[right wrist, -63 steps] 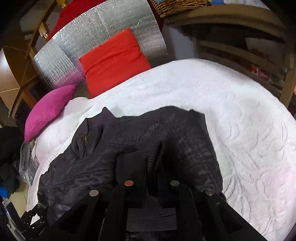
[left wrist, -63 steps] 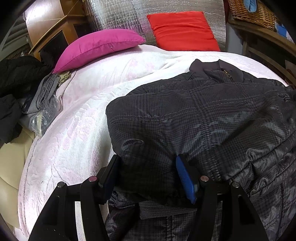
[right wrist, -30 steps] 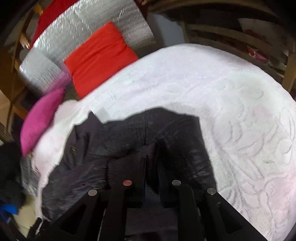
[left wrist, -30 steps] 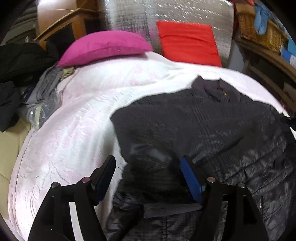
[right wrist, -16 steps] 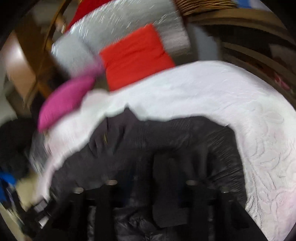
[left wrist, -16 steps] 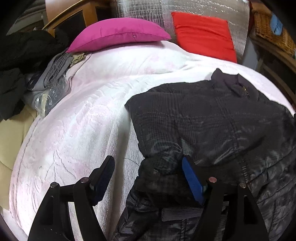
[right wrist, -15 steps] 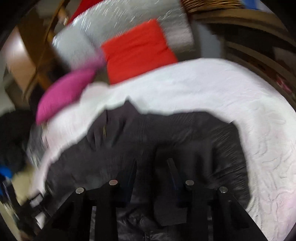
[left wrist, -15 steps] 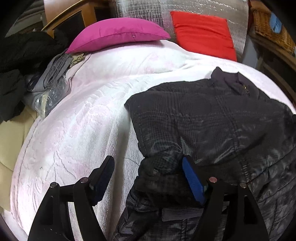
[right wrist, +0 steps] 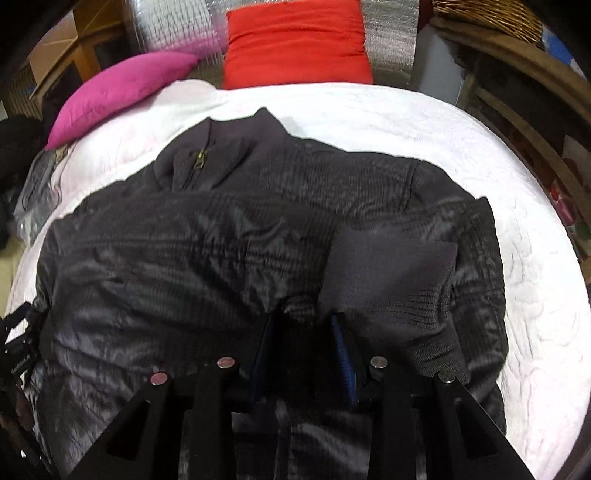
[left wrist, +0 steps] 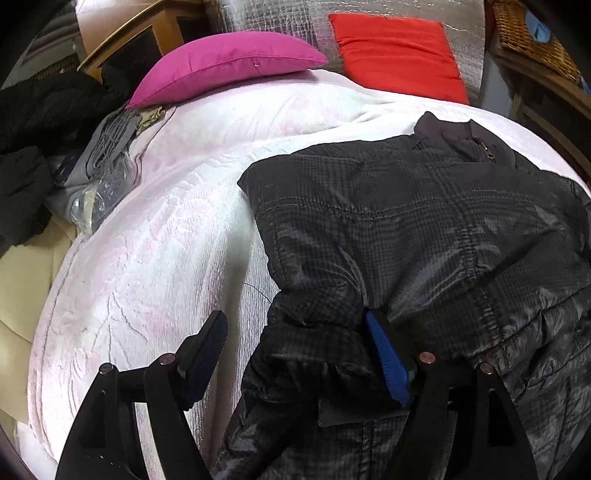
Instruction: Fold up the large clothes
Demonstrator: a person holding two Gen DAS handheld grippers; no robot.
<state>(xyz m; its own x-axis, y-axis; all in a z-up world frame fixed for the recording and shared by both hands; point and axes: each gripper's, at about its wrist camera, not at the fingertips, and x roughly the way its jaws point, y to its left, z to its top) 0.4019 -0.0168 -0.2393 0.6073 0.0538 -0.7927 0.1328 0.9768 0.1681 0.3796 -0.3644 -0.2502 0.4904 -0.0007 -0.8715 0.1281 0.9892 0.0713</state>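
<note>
A dark checked padded jacket (left wrist: 424, 221) lies on the white bedspread (left wrist: 155, 251), collar and zip toward the pillows, both sleeves folded in over its body. It also shows in the right wrist view (right wrist: 207, 236). My left gripper (left wrist: 295, 339) is open; the jacket's left edge bunches between its jaws against the blue-padded right finger (left wrist: 388, 358). My right gripper (right wrist: 303, 332) is partly open, low over the jacket's lower middle, with dark fabric between its jaws. A grey ribbed cuff (right wrist: 399, 266) lies just right of it.
A magenta pillow (left wrist: 221, 62) and a red pillow (left wrist: 395, 48) rest at the head of the bed against a silver foil panel (left wrist: 273, 14). Dark clothes (left wrist: 33, 122) and grey items pile at the left edge. Wooden shelving (right wrist: 524, 92) with a wicker basket stands at the right.
My right gripper has opened from shut on the sleeve cuff, which now lies on the jacket, and swung left. My left gripper stays open and has shifted left toward the jacket's edge.
</note>
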